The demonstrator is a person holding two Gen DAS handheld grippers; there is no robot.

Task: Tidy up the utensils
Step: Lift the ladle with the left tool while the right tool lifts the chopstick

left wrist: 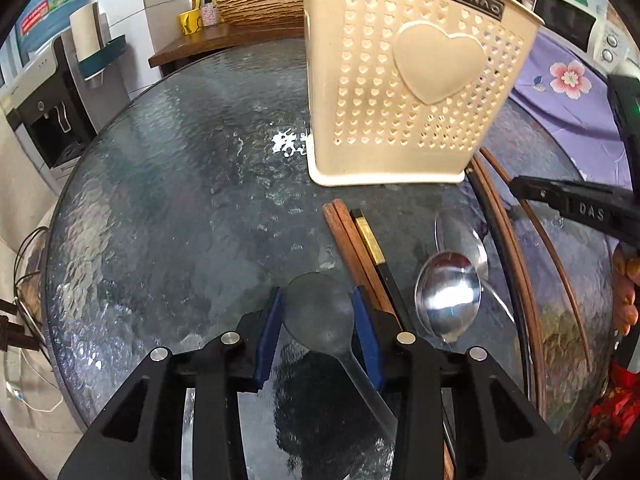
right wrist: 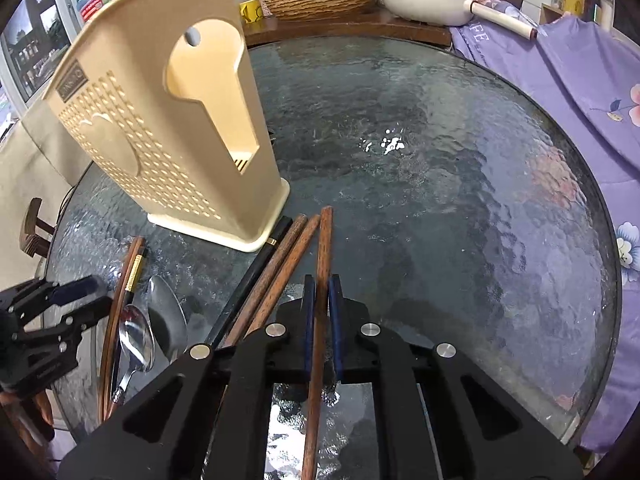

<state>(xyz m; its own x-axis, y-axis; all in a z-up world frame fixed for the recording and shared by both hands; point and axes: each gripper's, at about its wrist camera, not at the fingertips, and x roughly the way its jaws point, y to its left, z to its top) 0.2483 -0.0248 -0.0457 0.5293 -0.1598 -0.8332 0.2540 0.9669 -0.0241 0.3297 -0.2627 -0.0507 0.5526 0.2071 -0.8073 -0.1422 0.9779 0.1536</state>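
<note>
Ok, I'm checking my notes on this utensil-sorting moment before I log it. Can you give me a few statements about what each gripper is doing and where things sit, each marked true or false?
1. The left gripper has a spoon between its fingers. True.
2. The right gripper is empty. False: a brown wooden chopstick sits between its fingers.
3. The cream utensil holder stands upright on the glass table. True.
4. The shiny metal spoon is already inside the holder. False: it lies on the table, beside the left gripper.
5. A black chopstick with a gold band lies on the table in front of the holder. True.
</note>
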